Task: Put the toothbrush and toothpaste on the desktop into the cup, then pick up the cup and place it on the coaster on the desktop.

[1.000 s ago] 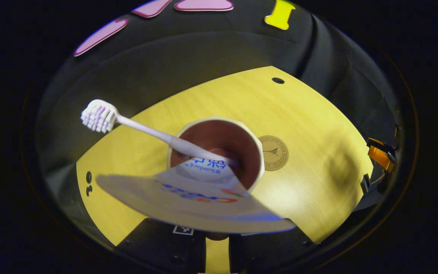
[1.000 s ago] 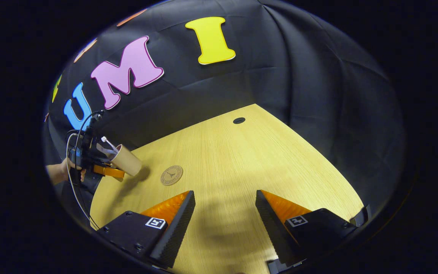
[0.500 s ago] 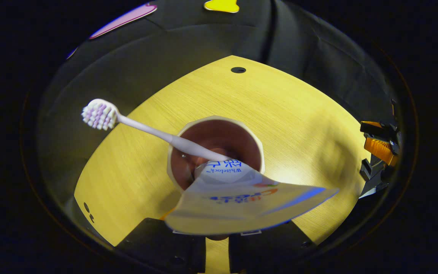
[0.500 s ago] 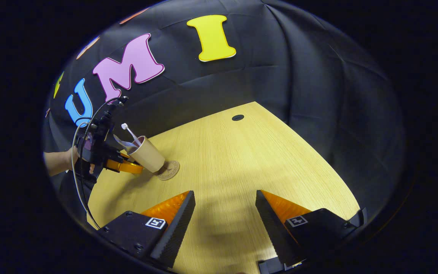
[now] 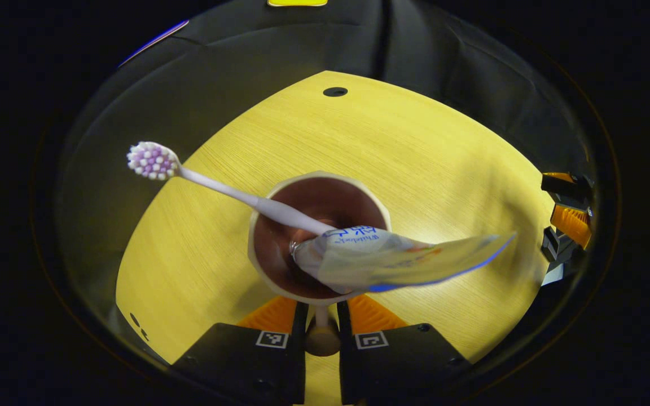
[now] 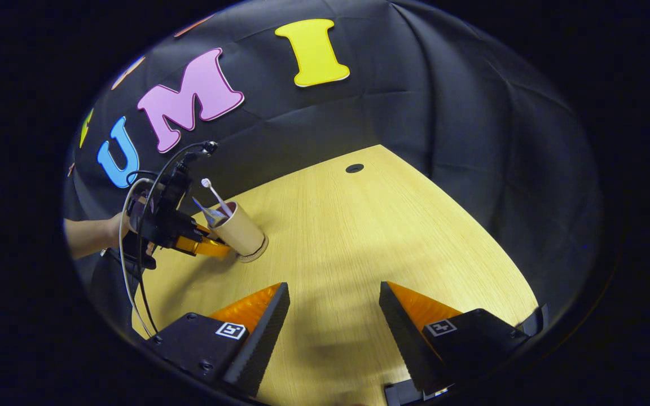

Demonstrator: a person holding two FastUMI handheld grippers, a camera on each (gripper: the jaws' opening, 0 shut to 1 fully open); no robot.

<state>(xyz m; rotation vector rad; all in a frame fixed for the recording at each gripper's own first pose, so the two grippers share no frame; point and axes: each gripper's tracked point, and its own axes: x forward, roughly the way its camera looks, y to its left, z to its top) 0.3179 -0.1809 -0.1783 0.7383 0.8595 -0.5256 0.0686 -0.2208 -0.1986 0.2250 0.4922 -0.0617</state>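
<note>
A pale wood-grain desk (image 6: 359,237), with one round dark hole (image 6: 354,168) near its far edge, stands in a booth hung with black cloth (image 6: 443,113). On it is one tan cup (image 6: 240,230), seated on one round coaster (image 6: 257,251) whose rim peeks out beneath its base in the right gripper view. Inside the cup are one white toothbrush (image 5: 212,183), its bristled head leaning out over the rim, and one toothpaste tube (image 5: 392,260), its flat end sticking out the opposite side. The left hand-held gripper (image 5: 321,316), held by a person's hand (image 6: 122,225) at the desk's edge, has its fingers closed narrowly on the cup's near wall, pinching it from both sides. The right hand-held gripper (image 6: 333,321) hangs above bare desk well apart from the cup, its two fingers spread wide and holding nothing. Cables (image 6: 133,265) trail from the left hand-held gripper.
</note>
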